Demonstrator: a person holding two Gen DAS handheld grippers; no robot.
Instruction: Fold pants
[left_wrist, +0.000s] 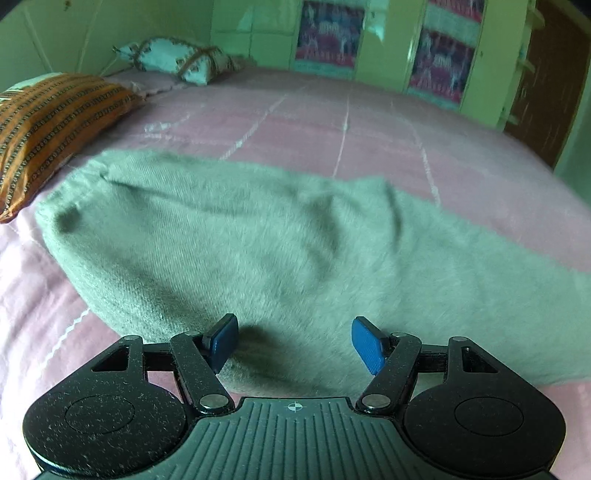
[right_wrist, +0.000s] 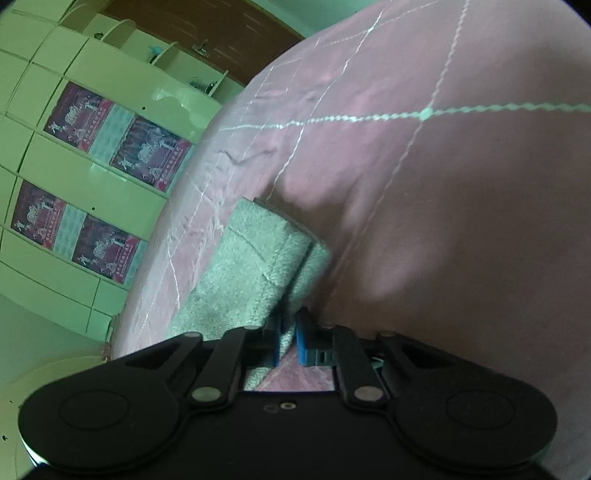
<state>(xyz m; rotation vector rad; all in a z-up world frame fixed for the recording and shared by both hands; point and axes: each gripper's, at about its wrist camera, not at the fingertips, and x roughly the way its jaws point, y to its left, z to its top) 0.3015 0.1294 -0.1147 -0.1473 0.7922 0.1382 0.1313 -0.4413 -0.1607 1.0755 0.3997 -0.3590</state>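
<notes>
Meanwhile, the grey-green pants (left_wrist: 258, 240) lie spread across the pink bedspread (left_wrist: 332, 122) of the bed, near a striped orange pillow (left_wrist: 48, 125). The left tongs (left_wrist: 294, 345) hover spread wide over the near edge of the fabric, holding nothing. The right tongs (right_wrist: 287, 341) are clamped on a pants hem.

Fuzzy grey-green knit pants (left_wrist: 258, 240); matt pink quilted bedspread (left_wrist: 332, 122).

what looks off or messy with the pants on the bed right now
Nothing is damaged or spilled. The grey-green pants lie rumpled on the pink bedspread, with wrinkles across the middle. The right gripper pinches one edge; the left gripper is open.
</notes>
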